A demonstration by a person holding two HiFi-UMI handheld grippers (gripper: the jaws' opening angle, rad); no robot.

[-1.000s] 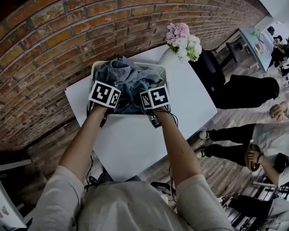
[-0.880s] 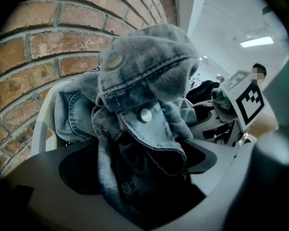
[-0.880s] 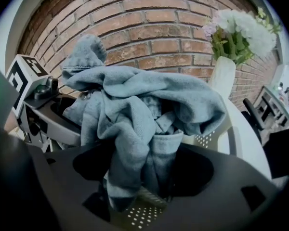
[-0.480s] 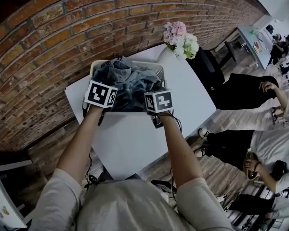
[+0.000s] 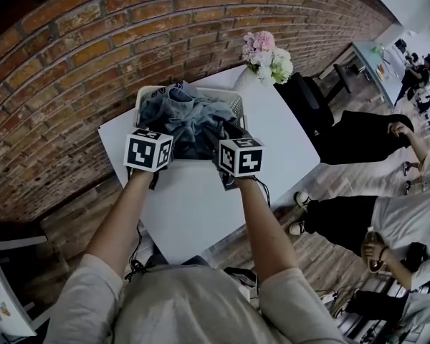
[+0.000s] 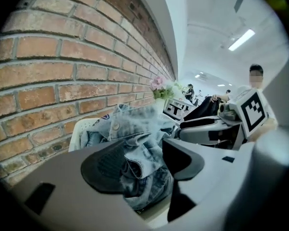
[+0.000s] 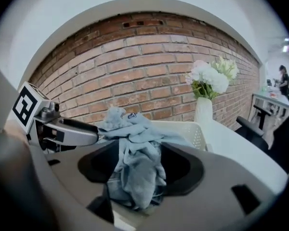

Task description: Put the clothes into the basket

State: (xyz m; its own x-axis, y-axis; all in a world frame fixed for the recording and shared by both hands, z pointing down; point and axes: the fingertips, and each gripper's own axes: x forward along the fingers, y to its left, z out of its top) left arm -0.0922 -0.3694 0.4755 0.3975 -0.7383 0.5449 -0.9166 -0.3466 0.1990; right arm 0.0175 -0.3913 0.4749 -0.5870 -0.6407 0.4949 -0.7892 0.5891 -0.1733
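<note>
Your left gripper (image 6: 142, 165) is closing on the denim jacket (image 6: 130, 124) and your right gripper (image 7: 139, 170) on the pale-blue garment (image 7: 135, 129), with the basket (image 7: 195, 131) dead ahead at twelve o'clock

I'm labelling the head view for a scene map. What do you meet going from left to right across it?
In order: left gripper, jaws closing on denim → right gripper, jaws closing on grey cloth → flowers → black chair → white desk.

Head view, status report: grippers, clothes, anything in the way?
Fingers of left gripper and right gripper closing on the blue denim clothes between them. Clothes heaped in white perforated plastic basket, piled above rim. Nothing in the way.
</note>
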